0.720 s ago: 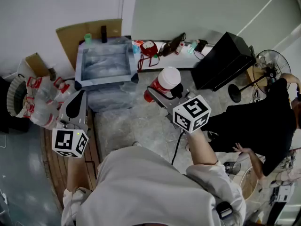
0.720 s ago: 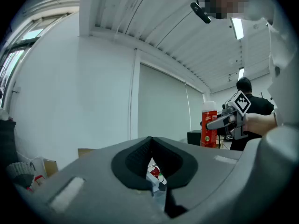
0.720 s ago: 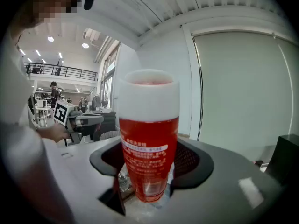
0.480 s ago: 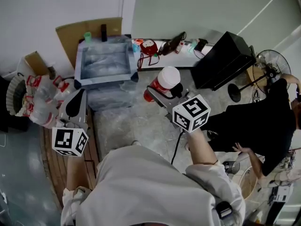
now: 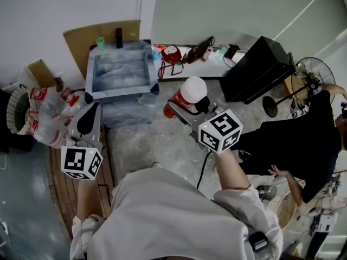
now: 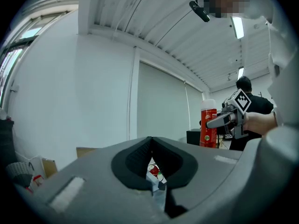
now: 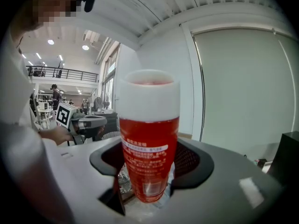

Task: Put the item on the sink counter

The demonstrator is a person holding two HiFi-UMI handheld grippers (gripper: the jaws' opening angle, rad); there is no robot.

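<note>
Can (image 7: 148, 139), red with a white cap, stands upright in your right gripper (image 7: 150, 168), whose jaws are clamped against its lower body on both sides. You hold it in the air just right of the sink (image 5: 89, 75), near that basin's front corner and clear of its rim.

Only the right gripper view shows the white print on the red body and the dark pads (image 7: 190, 162) pressing on it. The head view gives mostly the white cap from above, with a strip of red below it. The left gripper view catches the can from the side, upright and off to the right. The sink appears in the head view alone.

Your left gripper (image 6: 150, 146) has its jaws closed together on nothing, and it hangs left of the sink.

You have one can, one sink and two grippers.
</note>
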